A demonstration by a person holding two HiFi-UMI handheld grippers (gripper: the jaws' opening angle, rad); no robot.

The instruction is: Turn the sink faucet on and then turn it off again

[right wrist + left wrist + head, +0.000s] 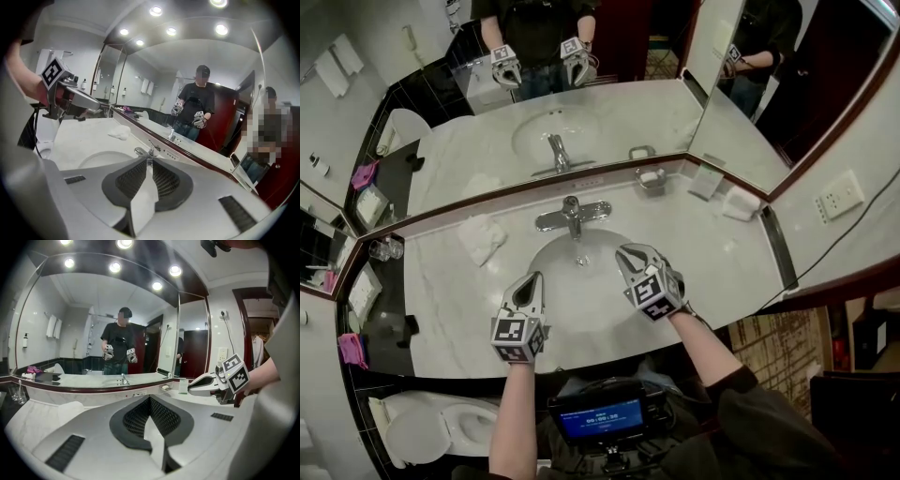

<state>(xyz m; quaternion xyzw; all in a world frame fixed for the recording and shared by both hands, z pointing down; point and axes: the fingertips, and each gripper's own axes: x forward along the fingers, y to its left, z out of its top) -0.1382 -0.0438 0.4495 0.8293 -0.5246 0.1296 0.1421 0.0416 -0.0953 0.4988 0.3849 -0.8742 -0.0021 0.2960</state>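
Observation:
The chrome faucet stands at the back of the white sink basin in a marble counter; its handle points toward me. My right gripper hovers over the basin's right side, a little short of the faucet, with its jaws slightly apart and nothing between them. My left gripper hangs over the basin's front left, shut and empty. In the left gripper view the right gripper shows at the right. In the right gripper view the left gripper shows at the left. I cannot tell whether water is running.
A crumpled white towel lies left of the basin. A soap dish and a white card stand at the back right. Glasses sit at the far left. Mirrors line the back and the right. A toilet is at the lower left.

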